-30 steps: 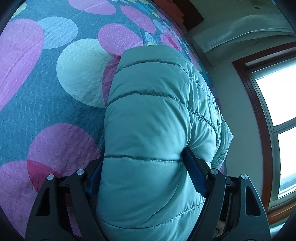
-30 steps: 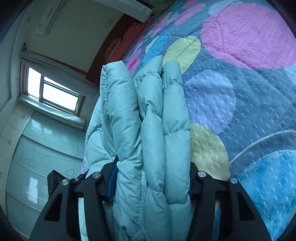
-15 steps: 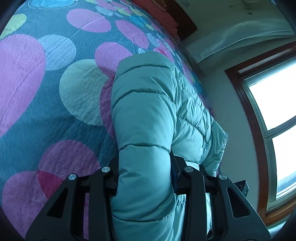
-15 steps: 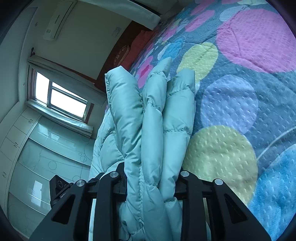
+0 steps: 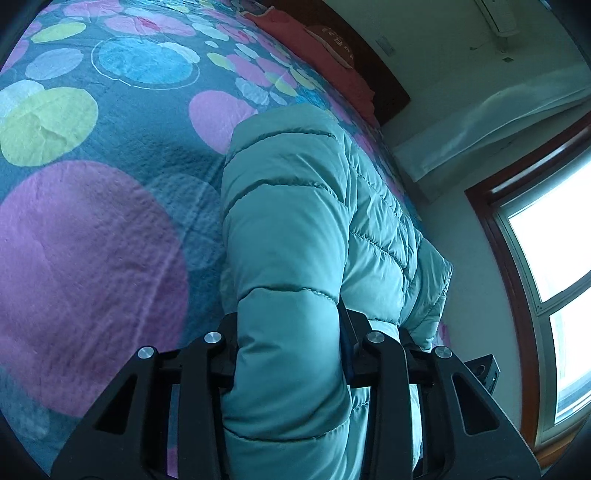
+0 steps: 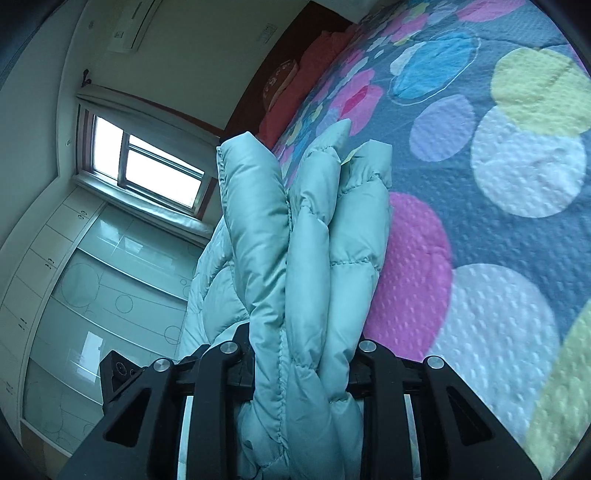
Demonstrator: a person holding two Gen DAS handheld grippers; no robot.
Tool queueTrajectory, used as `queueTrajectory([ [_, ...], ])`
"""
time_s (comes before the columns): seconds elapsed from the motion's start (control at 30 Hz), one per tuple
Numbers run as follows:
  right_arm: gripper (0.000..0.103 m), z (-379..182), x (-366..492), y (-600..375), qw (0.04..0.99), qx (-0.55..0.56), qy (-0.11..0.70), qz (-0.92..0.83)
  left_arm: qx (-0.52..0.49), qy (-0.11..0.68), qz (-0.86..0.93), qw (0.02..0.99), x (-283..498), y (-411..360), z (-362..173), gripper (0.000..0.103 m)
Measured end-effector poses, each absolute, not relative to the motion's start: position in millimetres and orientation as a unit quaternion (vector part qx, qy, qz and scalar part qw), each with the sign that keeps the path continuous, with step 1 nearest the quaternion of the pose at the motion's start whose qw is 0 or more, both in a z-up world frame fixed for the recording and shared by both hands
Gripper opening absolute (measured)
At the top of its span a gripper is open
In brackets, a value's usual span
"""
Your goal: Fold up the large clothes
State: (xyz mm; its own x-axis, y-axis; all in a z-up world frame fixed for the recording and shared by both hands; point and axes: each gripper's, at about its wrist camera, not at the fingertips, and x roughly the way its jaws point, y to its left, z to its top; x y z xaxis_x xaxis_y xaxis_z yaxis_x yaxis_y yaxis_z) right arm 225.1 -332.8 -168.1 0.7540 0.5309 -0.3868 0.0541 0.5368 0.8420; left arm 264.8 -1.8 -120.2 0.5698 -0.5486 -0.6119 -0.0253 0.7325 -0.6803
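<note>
Room: a bedroom with a window [image 6: 147,162], pale cupboards [image 6: 74,280] and an air conditioner [image 5: 498,18].
Bed: a bedspread [image 5: 110,206] of coloured circles, a red pillow [image 5: 314,48] at its head.
Jacket: the teal puffer jacket [image 5: 291,229] hangs bunched above the bedspread.
Progress: apparently mid-fold; laying flat and further folds remain.
Left gripper [image 5: 288,332]: jaws pinching one quilted fold.
Right gripper [image 6: 299,347]: jaws clamping several layers.

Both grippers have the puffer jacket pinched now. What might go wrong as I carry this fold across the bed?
1. The puffer jacket is slick and puffy; the left gripper squeezes one thick panel, so it may slide out under pull.
2. The right gripper pinches several stacked layers; an outer one could slip free and undo the fold.
3. Loose jacket hanging beside the window-side edge of the bedspread may drag or slide off.
</note>
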Motion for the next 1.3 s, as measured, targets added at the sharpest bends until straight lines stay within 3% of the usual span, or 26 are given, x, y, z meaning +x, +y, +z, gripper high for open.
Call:
queueTrajectory([
  [0.23, 0.027, -182.7, 245.3, -318.2, 0.811, 0.452, 0.34, 0.149, -0.343, 0.447, -0.162, 0.81, 277.8, 20.9, -143.0, 0.039],
  [0.4, 0.045, -183.4, 245.1, -326.9, 0.802, 0.458, 0.358, 0.139, -0.34, 0.449, -0.188, 0.805, 280.0, 26.4, -145.3, 0.053],
  [0.53, 0.058, -174.4, 240.9, -338.7, 0.805, 0.453, 0.357, 0.138, -0.35, 0.437, -0.189, 0.807, 283.3, 43.1, -137.0, 0.071],
  [0.83, 0.064, -163.0, 283.7, -365.3, 0.797, 0.467, 0.357, 0.138, -0.353, 0.46, -0.18, 0.795, 325.3, 43.8, -142.2, 0.072],
  [0.97, 0.062, -174.4, 296.1, -369.9, 0.778, 0.491, 0.367, 0.136, -0.34, 0.483, -0.165, 0.79, 333.6, 38.2, -148.5, 0.072],
  [1.0, 0.052, -176.4, 297.1, -370.3, 0.78, 0.489, 0.369, 0.128, -0.339, 0.486, -0.165, 0.788, 334.8, 37.1, -149.8, 0.072],
  [1.1, 0.032, -184.5, 298.7, -369.6, 0.778, 0.486, 0.379, 0.12, -0.323, 0.489, -0.166, 0.793, 335.7, 30.0, -151.6, 0.072],
  [1.3, 0.03, -189.3, 294.4, -371.5, 0.775, 0.491, 0.38, 0.119, -0.319, 0.494, -0.165, 0.792, 336.4, 23.9, -155.6, 0.073],
])
